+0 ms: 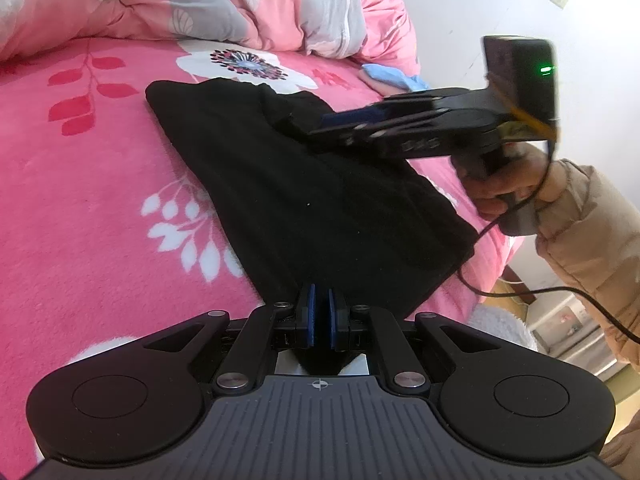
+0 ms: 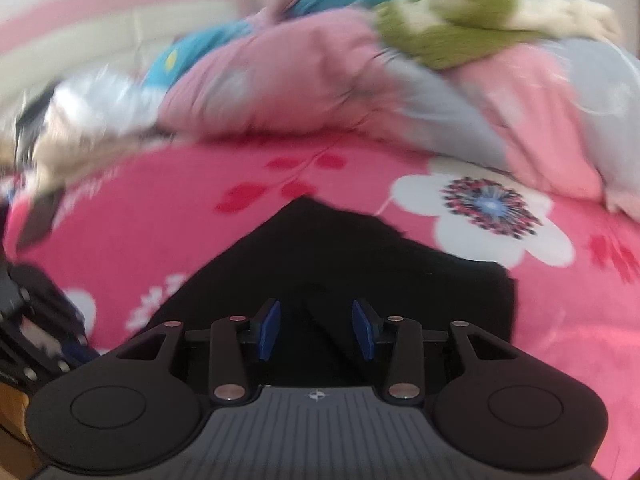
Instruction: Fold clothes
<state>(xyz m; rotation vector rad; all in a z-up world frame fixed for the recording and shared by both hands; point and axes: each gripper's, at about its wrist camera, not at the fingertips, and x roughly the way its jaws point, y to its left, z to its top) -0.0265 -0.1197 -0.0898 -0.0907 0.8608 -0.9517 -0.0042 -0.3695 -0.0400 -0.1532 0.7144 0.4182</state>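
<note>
Lying flat on the pink flowered blanket (image 1: 80,184), the black garment (image 1: 288,200) is spread as a long dark strip whose long axis runs from the near right edge of the bed away toward the heaped quilt (image 1: 240,4). Its near corner is pinched between the blue pads of the left tongs (image 1: 321,316), which are closed down to a thin slit with black cloth drawn up into them. The right tongs (image 2: 316,328) are held with their pads well apart and nothing between them; in the left view they are seen hovering over the right side of the garment's far half, carried by a hand (image 1: 500,192) in a beige sleeve. The garment is thus reached from both ends, the left tongs at the near end, the right nearer the far end. Whether the cloth is already doubled cannot be told; a raised edge is seen near the right tongs.
</note>
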